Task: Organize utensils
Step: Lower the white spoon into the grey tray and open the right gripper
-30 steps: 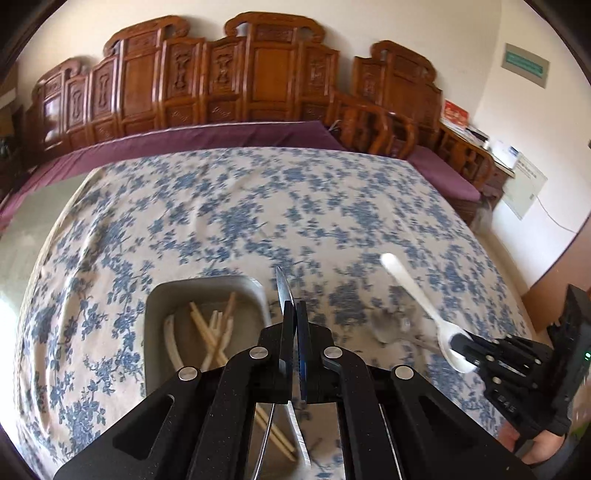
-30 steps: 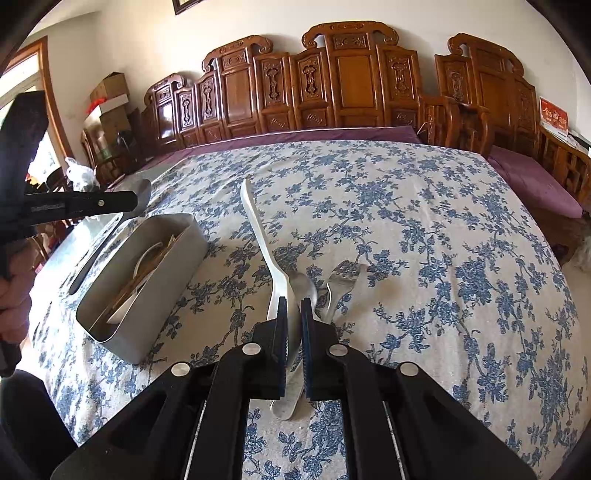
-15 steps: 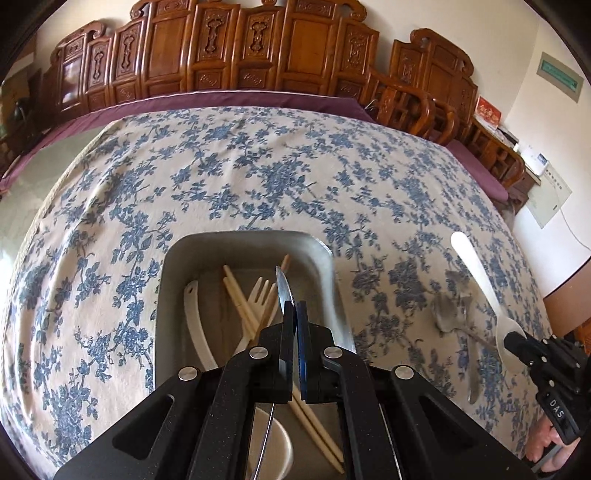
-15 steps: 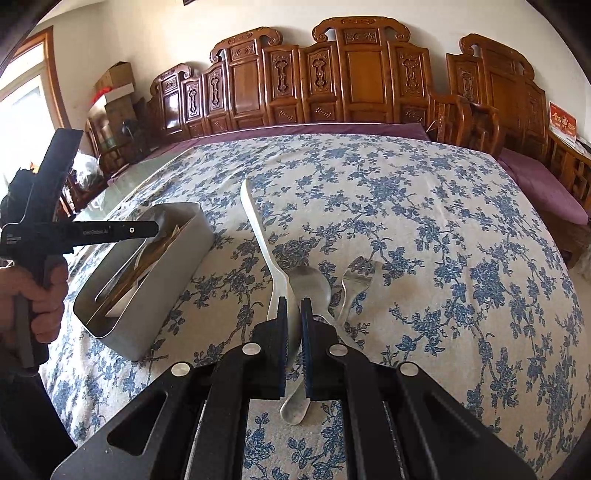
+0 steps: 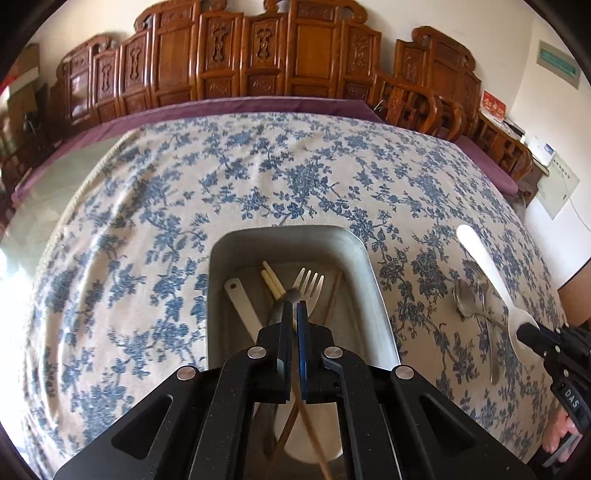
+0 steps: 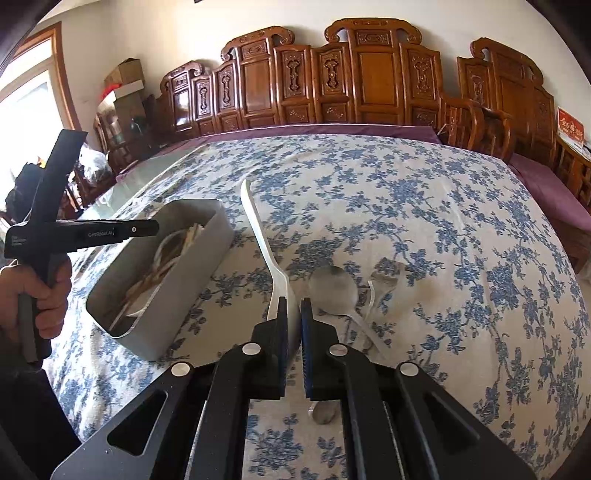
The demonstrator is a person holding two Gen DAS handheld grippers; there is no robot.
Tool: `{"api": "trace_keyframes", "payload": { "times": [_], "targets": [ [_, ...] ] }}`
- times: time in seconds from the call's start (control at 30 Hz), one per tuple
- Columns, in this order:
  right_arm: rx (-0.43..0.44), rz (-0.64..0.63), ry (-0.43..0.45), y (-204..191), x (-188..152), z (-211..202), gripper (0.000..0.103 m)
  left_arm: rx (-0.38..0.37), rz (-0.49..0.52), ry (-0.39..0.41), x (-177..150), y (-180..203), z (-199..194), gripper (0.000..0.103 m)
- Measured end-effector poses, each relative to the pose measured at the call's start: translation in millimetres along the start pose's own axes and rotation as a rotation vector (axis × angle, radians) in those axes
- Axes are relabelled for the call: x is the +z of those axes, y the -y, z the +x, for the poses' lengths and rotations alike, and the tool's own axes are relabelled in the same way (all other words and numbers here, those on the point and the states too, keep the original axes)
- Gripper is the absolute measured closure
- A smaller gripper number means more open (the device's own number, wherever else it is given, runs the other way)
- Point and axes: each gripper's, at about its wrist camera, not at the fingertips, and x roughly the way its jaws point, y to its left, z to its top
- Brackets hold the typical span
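Knife (image 5: pixel 291 295) is clamped in left gripper (image 5: pixel 293 308), directly above bin (image 5: pixel 373 295), blade along bin's length; white spoon (image 6: pixel 264 240) is pinched by right gripper (image 6: pixel 293 306).

Carved wood chairs (image 6: pixel 373 77) along cream wall (image 5: pixel 546 26); bright window (image 6: pixel 26 96) at left; blue floral tablecloth (image 6: pixel 424 206).
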Motion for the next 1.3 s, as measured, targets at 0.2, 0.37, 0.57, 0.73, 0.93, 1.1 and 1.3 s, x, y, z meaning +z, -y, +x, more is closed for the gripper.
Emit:
{"api": "trace_keyframes", "payload": {
  "times": [0.2,0.37,0.57,0.73,0.93,1.1,1.3],
  "targets": [
    [0.052,-0.009,-0.002,-23.0,0.0,0.8,0.095,0.045,0.071,0.045,-15.9,1.8,-25.4,0.102],
    [0.096,-0.022,-0.020,-45.7,-3.7,4.4,0.095,0.077,0.083,0.079,-29.8,-2.7,-43.8,0.102],
    [0.142,-0.004,-0.044,-67.6,-5.7,12.5,0.095,0.078,0.044,0.088,-49.3,-17.2,-58.4,0.101],
    [0.145,-0.006,-0.067,-89.2,4.1,28.8,0.095,0.098,0.026,0.101,-52.6,-31.7,-61.9,0.101],
    [0.141,0.036,-0.094,-104.5,17.7,54.3,0.095,0.108,-0.009,0.105,-50.5,-47.6,-60.2,0.101],
    [0.134,0.092,-0.111,-110.9,26.0,75.3,0.095,0.105,-0.015,0.106,-50.9,-54.4,-59.4,0.101],
    [0.122,0.095,-0.120,-118.1,30.6,85.3,0.091,0.097,-0.024,0.101,-51.1,-58.4,-58.8,0.101]
  ]
}}
